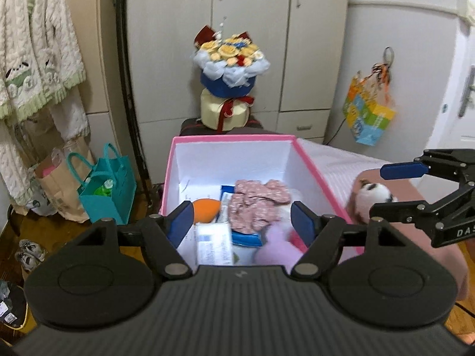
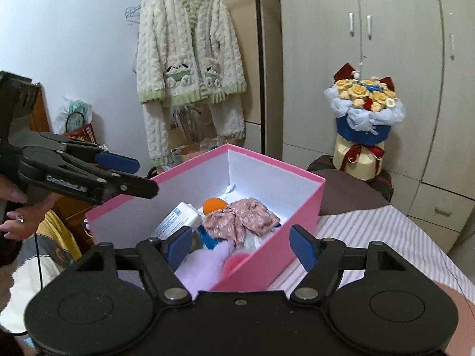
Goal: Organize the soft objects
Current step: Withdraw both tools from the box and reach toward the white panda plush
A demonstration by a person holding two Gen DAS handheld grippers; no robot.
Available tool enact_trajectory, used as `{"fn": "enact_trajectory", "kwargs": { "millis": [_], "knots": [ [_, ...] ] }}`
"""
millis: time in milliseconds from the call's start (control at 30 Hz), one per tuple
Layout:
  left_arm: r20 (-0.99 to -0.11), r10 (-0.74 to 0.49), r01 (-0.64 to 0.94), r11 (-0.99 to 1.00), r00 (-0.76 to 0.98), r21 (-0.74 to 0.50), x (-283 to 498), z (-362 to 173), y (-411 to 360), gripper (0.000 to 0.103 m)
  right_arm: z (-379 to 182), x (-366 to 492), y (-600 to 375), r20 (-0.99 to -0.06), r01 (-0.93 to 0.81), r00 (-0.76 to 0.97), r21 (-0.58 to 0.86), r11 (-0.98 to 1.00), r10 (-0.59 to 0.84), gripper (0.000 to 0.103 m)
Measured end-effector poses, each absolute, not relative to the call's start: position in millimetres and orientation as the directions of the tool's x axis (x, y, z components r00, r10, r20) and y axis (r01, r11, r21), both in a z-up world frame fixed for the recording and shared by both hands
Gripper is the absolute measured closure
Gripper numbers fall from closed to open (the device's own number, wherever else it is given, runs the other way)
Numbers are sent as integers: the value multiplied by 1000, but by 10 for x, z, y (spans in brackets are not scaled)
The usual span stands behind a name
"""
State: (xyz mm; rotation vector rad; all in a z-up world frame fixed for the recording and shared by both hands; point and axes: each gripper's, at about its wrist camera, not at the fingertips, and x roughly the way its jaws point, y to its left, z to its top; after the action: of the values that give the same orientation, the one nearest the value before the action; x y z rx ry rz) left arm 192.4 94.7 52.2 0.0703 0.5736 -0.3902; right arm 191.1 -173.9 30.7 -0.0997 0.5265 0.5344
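A pink box (image 1: 231, 140) (image 2: 276, 166) with white inner walls stands open on the bed. Inside lie a pink floral cloth (image 1: 258, 204) (image 2: 240, 216), an orange ball (image 1: 206, 206) (image 2: 213, 203), a lilac fluffy item (image 1: 277, 252) (image 2: 204, 264) and a white packet (image 1: 213, 244) (image 2: 178, 222). My left gripper (image 1: 242, 216) (image 2: 144, 176) hovers open over the box's near side with nothing between its fingers. My right gripper (image 2: 240, 243) (image 1: 376, 190) is open and empty at the box's right side. A white and black plush (image 1: 365, 198) lies on the bed beyond it.
A flower bouquet (image 1: 230, 59) (image 2: 363, 103) stands behind the box, before grey wardrobe doors. A fluffy cardigan (image 2: 190, 59) hangs at the left. A teal bag (image 1: 107, 190) and a paper bag sit on the floor. A striped sheet (image 2: 371, 231) covers the bed. A person's hand (image 2: 14, 219) holds the left gripper.
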Motion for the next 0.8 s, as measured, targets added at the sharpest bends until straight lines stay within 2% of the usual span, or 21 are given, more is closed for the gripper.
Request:
{"fn": "enact_trajectory", "kwargs": {
  "millis": [200, 633, 800],
  "knots": [
    [-535, -384, 443, 896, 752, -20, 1554, 628, 917, 28, 256, 1561, -1968, -485, -471, 743, 111, 875, 461, 27],
    [-545, -453, 525, 851, 705, -29, 1102, 672, 742, 21, 264, 973, -2124, -549, -410, 751, 44, 911, 365, 25],
    [-544, -475, 536, 843, 692, -54, 1001, 627, 563, 20, 183, 804, -2258, -523, -410, 752, 106, 906, 401, 24]
  ]
}}
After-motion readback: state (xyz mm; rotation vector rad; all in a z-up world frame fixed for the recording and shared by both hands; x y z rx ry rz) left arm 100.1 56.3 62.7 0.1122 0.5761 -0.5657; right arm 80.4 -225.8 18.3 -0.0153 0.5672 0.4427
